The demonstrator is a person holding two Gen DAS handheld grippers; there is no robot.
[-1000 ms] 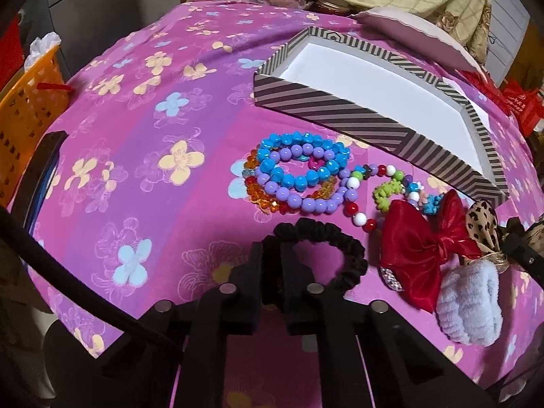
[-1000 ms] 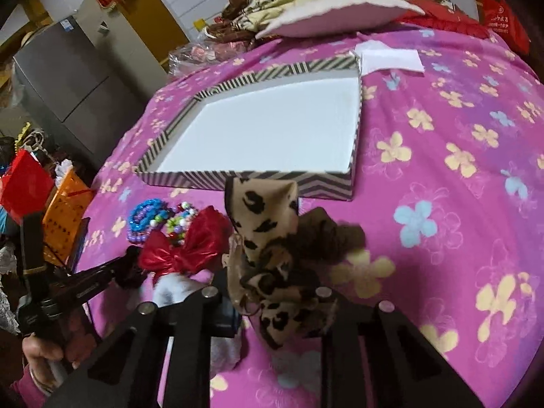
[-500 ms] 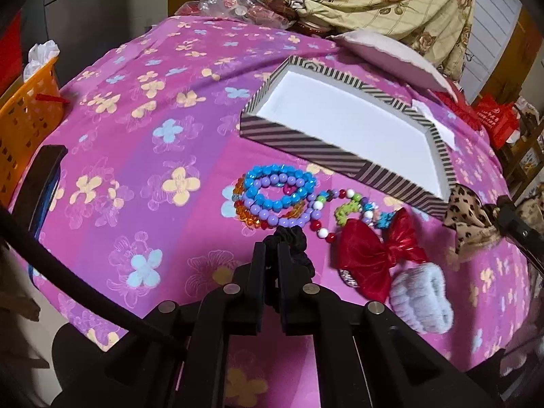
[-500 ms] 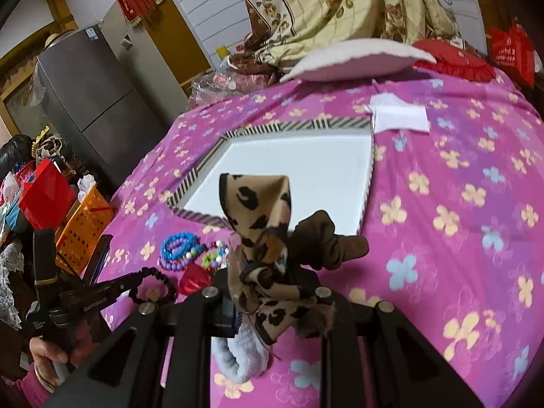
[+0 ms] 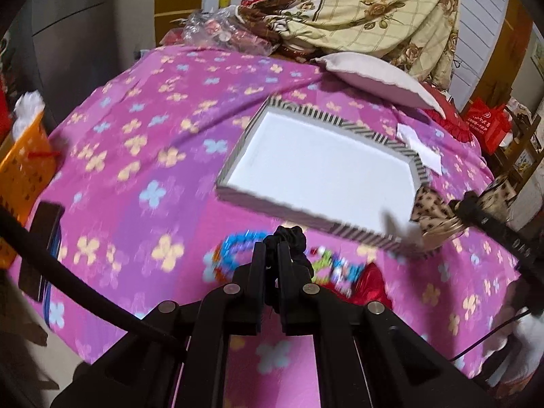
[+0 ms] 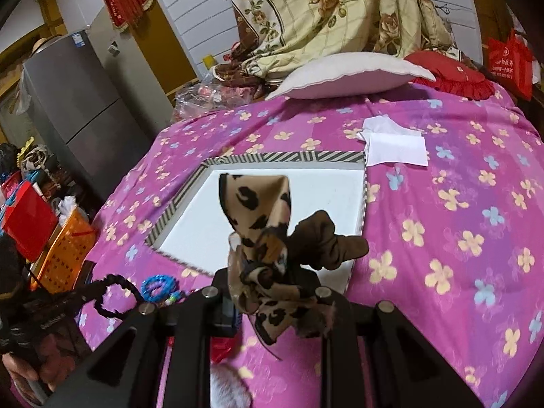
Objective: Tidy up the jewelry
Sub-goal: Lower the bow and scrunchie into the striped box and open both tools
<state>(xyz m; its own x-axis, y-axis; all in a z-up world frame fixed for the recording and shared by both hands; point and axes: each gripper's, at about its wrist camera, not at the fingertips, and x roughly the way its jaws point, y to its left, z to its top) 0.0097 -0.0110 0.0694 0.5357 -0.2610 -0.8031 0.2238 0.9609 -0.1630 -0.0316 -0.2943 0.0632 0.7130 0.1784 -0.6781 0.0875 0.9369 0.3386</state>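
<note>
- No writing is legible; the red bag's (image 6: 509, 61) print is too blurred.
- The left gripper (image 5: 271, 255), angled down, pinches the black scrunchie (image 5: 287, 234), now lifted off the bedspread (image 5: 142, 156) above the bead bracelets (image 5: 238, 244).
- The right gripper (image 6: 272, 292) clamps the leopard bow (image 6: 261, 238), raised higher over the striped tray's (image 6: 272, 158) near edge.

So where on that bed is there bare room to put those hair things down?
The striped tray is empty inside. Bare pink bedspread runs right of it, below the white paper. In front of the tray it is crowded: bead bracelets, red bow.
</note>
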